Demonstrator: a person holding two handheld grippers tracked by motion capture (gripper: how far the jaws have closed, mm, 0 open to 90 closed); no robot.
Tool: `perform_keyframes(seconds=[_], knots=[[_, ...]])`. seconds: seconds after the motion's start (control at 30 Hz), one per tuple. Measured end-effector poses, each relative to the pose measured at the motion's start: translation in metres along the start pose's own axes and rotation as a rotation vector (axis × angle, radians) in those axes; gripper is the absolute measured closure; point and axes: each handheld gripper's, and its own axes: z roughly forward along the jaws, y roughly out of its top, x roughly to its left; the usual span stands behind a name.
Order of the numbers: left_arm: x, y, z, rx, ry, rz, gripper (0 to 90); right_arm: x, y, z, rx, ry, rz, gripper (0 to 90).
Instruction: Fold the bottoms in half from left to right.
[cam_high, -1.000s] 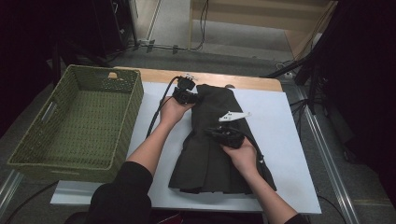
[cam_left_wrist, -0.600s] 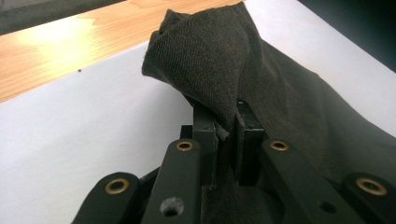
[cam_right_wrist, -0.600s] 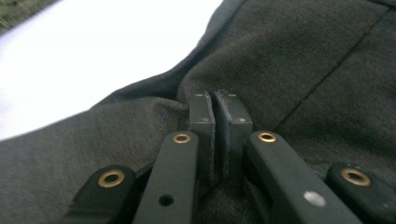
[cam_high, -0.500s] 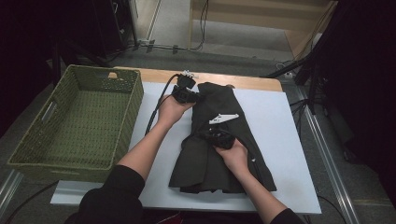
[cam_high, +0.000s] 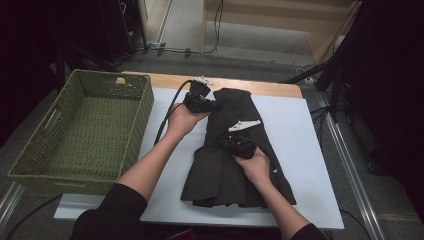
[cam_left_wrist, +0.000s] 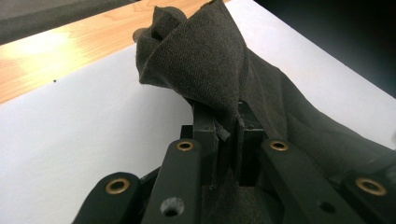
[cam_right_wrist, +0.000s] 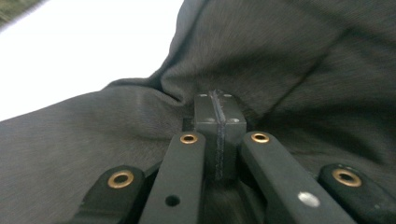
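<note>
Garment: dark charcoal cloth, a woven fabric with pleat-like folds, lying lengthwise on the white mat; broad at the near hem, narrowing toward the far end.
Garment place: middle of the mat, well apart from the green basket, which stands to the mat's left on the desk.
Right claw: on the garment's middle, over its left half; its jaws have just been closing and now stand pressed together, with a thin line of dark cloth nipped between the pads.
Left claw: at the garment's far left edge, beyond the right claw, narrowly shut on a bunch of the cloth.
High view: whole outline of the garment, both hands on it, the basket's woven wall and cut handle, a bare strip of wood beyond the mat.
Right claw's view: close weave and creases fanning out from the pinch, a corner of the white mat at upper left.
Left claw's view: the pinched cloth rising off the mat in a twisted, lifted peak, frayed edge at the pads, wooden desk beyond.
</note>
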Motion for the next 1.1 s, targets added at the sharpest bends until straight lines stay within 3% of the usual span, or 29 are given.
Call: perform_keyframes(seconds=[0.23,0.5,0.63,0.83,1.1], knots=[[0.0,0.0,-0.001,0.007,-0.006,-0.011,83.5,-0.017,-0.006,-0.027,-0.014,-0.025,0.031,87.3],[-0.003,0.002,-0.005,0.019,-0.012,-0.005,83.5,-0.031,-0.02,-0.04,0.005,-0.064,0.051,86.2],[-0.006,0.002,-0.007,0.015,-0.025,-0.006,83.5,-0.036,-0.026,-0.04,0.012,-0.07,0.08,86.9],[-0.012,0.0,-0.015,0.013,-0.062,-0.015,83.7,-0.04,-0.033,-0.025,0.051,-0.079,0.072,87.4],[-0.028,-0.009,-0.028,-0.01,-0.104,0.003,83.9,-0.04,-0.037,-0.02,0.025,-0.084,0.068,87.6]])
